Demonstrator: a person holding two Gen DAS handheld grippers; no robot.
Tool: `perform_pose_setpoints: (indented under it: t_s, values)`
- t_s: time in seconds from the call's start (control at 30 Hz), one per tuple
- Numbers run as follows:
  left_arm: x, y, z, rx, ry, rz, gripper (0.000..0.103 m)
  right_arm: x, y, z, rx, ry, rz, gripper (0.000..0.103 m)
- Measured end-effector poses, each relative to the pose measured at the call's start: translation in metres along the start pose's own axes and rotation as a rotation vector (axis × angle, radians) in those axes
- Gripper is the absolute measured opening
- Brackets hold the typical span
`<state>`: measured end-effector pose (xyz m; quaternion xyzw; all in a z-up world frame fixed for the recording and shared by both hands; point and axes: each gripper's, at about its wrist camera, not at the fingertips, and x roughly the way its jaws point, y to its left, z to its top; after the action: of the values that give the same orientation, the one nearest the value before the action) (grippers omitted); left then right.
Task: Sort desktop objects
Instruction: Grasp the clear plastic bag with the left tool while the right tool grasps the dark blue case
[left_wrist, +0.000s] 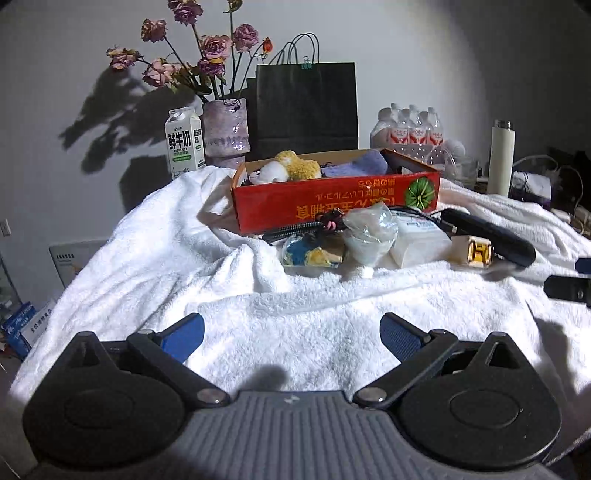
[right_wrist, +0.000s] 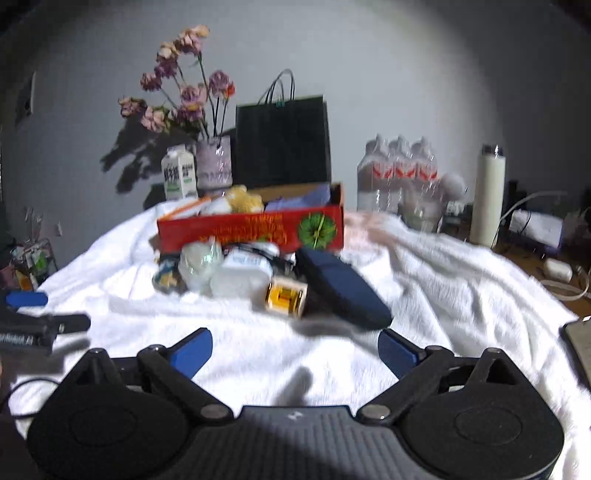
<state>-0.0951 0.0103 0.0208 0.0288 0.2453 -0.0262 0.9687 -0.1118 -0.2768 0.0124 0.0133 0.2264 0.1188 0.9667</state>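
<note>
Facing clutter — fingers (both pairs) apart

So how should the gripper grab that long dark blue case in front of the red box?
Probably across its narrow width, near the middle. The dark blue case lies flat on the white towel, slanting toward the right gripper, which is open and empty. Come from above on its free right side; the small yellow box crowds its left.
</note>
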Motion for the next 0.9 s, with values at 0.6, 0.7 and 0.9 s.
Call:
perform_pose_setpoints:
  t_s: [0.6, 0.7, 0.9]
  values:
    - [0.075, -0.02, 0.053, -0.038, 0.006, -0.22, 0.102, 0.061, -0.022, 0.019, -0.059, 0.034, -0.054, 0.091]
    - [0.102, -0.029, 0.063, -0.02, 0.038, -0.253, 0.093, 0.079, -0.03, 0.03, -0.047, 0.051, -0.033, 0.09]
    - [0.132, -0.036, 0.073, -0.067, 0.072, -0.291, 0.075, 0.114, -0.049, 0.053, 0.038, 0.085, 0.056, 0.087]
